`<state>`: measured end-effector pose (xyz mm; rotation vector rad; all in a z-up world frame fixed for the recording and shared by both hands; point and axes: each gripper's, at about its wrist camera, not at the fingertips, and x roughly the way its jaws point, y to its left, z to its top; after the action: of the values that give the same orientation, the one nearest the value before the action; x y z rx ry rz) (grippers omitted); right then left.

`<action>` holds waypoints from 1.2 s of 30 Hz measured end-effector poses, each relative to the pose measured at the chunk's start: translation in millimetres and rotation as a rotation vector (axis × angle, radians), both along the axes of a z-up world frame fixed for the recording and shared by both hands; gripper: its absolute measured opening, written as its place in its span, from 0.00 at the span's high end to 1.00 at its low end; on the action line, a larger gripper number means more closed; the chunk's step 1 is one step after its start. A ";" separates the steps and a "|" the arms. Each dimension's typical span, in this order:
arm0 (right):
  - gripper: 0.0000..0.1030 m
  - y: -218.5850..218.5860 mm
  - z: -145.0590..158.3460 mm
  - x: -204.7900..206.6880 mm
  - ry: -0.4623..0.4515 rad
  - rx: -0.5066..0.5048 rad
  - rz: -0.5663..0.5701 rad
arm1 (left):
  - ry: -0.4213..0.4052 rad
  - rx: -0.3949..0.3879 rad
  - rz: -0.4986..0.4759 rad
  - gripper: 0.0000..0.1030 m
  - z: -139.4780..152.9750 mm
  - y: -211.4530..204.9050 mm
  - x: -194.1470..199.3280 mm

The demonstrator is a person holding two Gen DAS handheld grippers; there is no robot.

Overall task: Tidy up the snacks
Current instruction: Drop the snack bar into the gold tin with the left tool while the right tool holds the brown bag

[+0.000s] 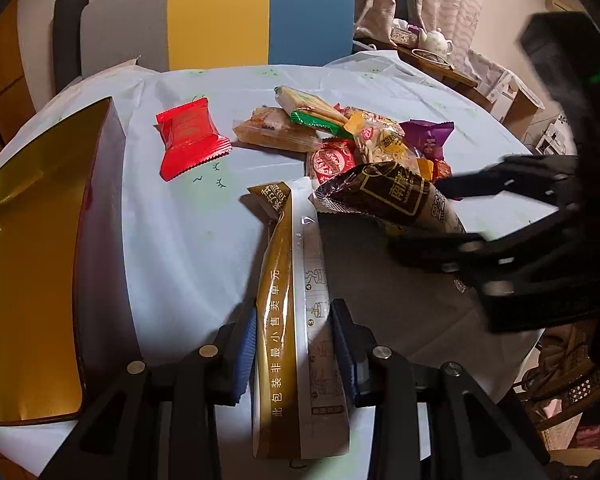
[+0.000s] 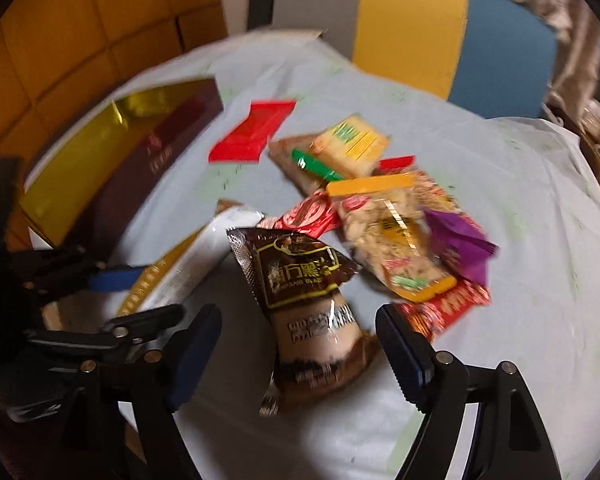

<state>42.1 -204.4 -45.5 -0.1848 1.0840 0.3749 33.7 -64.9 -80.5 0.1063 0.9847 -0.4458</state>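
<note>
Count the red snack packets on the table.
3, maybe more hidden. A plain red packet lies alone near the box; a red patterned packet sits in the pile under the peanut bag; another red packet peeks out beneath the pile.

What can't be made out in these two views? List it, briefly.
Left wrist view: gold-lined box, cut off by the picture's left edge.
Left wrist view: round-patterned red packet, largely covered by the brown packet and a clear snack bag.
Right wrist view: print on the flat red packet, smeared by motion blur.
</note>
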 end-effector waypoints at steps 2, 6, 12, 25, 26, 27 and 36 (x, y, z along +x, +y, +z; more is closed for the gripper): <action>0.53 5.6 -11.2 2.8 0.019 -0.042 0.011 | 0.001 -0.008 0.001 0.65 -0.1 1.0 -0.2; 0.61 -5.4 -11.5 -1.7 0.020 0.011 -0.068 | -0.001 -0.016 0.008 0.68 1.4 3.1 -0.8; 0.61 -13.7 -17.2 -32.6 0.037 0.084 -0.110 | -0.005 -0.091 0.011 0.71 20.2 11.3 -5.0; 0.60 -10.1 -19.9 -38.3 -0.002 0.072 -0.142 | -0.083 -0.334 0.287 0.71 112.6 113.2 20.4; 0.60 -9.7 -19.9 -38.6 -0.005 0.068 -0.141 | -0.082 -0.326 0.325 0.71 113.4 123.0 29.5; 0.60 -9.0 -20.0 -38.7 -0.008 0.064 -0.140 | -0.070 -0.305 0.371 0.70 111.4 133.9 43.3; 0.60 -8.8 -19.8 -39.6 -0.010 0.060 -0.146 | 0.094 -0.179 0.488 0.69 58.8 149.7 131.5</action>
<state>2.4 -213.2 -65.3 -0.0533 1.0681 0.2744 165.2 84.8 -21.8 -0.3150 1.0191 -0.0883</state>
